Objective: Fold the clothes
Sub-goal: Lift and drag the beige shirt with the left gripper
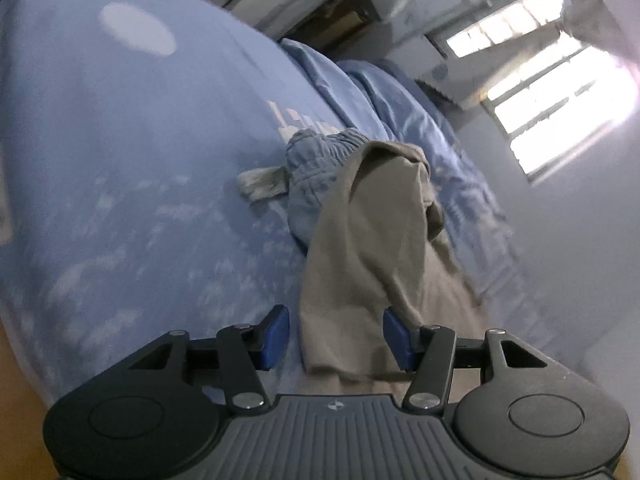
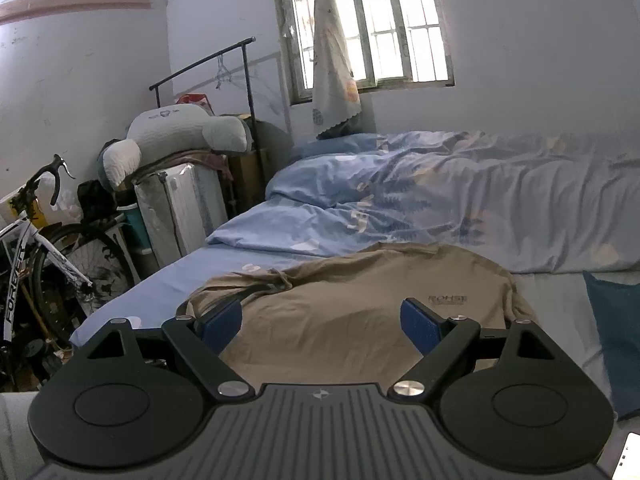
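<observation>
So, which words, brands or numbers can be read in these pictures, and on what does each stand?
"FORREER", uncertain spelling: on the white bicycle frame.
Dark chest print on the tan T-shirt: blurred, not readable.
White letters on the blue bedsheet: too blurred.
Round emblem on the grey cushion: too small.

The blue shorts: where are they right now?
In the left wrist view, the blue shorts lie bunched on the bed sheet, just beyond and left of the tan T-shirt.

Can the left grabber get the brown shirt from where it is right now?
Probably yes. The brown shirt already lies between the open blue fingers of the left gripper, with nothing in front of it. The pads don't look pressed on the cloth yet.
</observation>
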Demonstrator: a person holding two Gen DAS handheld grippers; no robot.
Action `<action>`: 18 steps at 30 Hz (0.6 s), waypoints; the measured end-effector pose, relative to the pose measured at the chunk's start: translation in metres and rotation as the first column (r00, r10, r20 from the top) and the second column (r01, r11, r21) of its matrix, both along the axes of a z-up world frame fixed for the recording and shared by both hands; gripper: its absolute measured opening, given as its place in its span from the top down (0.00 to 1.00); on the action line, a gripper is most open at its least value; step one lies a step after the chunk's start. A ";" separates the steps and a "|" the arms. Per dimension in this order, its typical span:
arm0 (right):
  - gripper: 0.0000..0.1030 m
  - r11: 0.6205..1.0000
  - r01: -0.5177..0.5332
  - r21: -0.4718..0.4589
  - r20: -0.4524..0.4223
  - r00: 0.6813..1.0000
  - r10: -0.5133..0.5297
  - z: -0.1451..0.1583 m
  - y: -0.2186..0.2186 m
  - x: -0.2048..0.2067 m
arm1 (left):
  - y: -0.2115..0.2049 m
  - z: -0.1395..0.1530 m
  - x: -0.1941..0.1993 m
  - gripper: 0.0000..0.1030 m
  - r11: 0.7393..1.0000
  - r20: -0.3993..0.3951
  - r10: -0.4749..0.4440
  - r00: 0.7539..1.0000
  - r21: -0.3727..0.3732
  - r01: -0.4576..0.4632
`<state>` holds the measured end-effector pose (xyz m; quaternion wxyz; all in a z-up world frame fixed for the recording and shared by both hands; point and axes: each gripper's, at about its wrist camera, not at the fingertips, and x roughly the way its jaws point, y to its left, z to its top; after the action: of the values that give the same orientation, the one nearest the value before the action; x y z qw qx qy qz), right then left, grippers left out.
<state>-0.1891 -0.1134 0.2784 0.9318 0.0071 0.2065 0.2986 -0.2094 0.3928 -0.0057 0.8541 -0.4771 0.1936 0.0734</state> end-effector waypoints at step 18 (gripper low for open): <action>0.15 1.000 -0.015 0.012 0.026 1.000 0.015 0.004 -0.002 -0.011 | 0.026 -0.028 -0.009 0.99 0.945 -0.038 0.121 0.992 -0.300 -0.127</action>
<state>-0.1998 -0.1152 0.2829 0.9320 0.0072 0.1928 0.3069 -0.2179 0.4186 -0.0338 0.7629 -0.6126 0.1803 0.1011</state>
